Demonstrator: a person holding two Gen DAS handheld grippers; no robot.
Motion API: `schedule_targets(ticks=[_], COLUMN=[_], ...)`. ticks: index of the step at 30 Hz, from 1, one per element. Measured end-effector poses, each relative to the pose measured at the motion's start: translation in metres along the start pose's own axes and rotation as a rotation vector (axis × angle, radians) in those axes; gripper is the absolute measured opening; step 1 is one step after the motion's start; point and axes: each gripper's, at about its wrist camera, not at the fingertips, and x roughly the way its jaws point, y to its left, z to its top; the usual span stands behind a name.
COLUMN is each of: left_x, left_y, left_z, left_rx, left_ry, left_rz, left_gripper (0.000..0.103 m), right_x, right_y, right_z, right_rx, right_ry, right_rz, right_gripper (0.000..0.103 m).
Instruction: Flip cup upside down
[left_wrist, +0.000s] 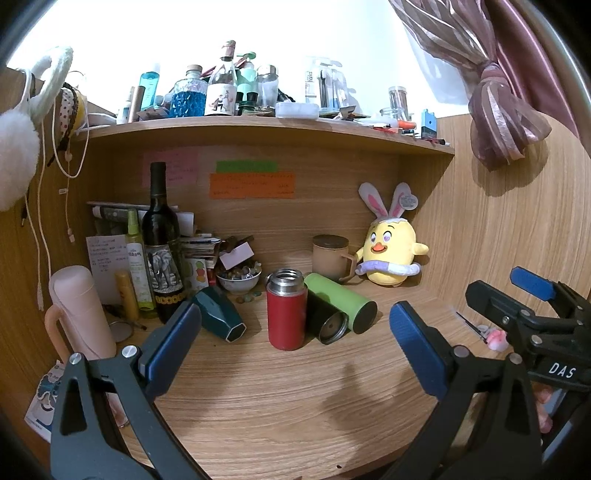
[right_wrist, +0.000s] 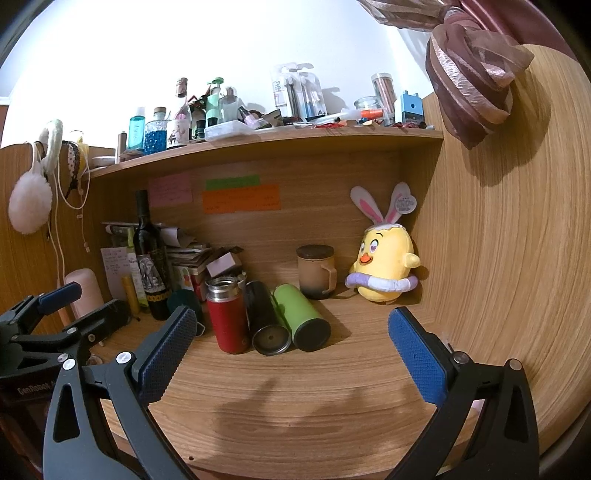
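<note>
A red cup (left_wrist: 287, 314) with a steel rim stands upright, mouth up, mid-desk; it also shows in the right wrist view (right_wrist: 226, 319). A black cup (left_wrist: 327, 318) and a green cup (left_wrist: 341, 302) lie on their sides right of it, also in the right wrist view as the black cup (right_wrist: 266, 323) and the green cup (right_wrist: 302, 317). A teal cup (left_wrist: 221, 313) lies tipped over to its left. My left gripper (left_wrist: 295, 343) is open and empty, short of the red cup. My right gripper (right_wrist: 291, 349) is open and empty, in front of the lying cups.
A wine bottle (left_wrist: 161, 251), a pink flask (left_wrist: 83, 314), a bowl (left_wrist: 238, 280) and papers crowd the back left. A lidded mug (left_wrist: 330, 256) and a yellow plush chick (left_wrist: 391, 251) stand at the back right. A cluttered shelf (left_wrist: 258, 127) runs overhead. A wooden side wall (right_wrist: 498, 258) closes the right.
</note>
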Motion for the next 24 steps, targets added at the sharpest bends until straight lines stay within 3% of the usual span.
schedule_targets(ticks=[24], left_x=[-0.0048], left_y=[0.0036], left_z=[0.0018], left_rx=[-0.006], left_ry=[-0.009], left_rz=[0.018], left_gripper=[0.103], right_x=[-0.0038], right_y=[0.0068], right_z=[0.0018], right_rx=[0.002], right_ry=[-0.004], right_rz=[0.011], right_gripper=[0.103])
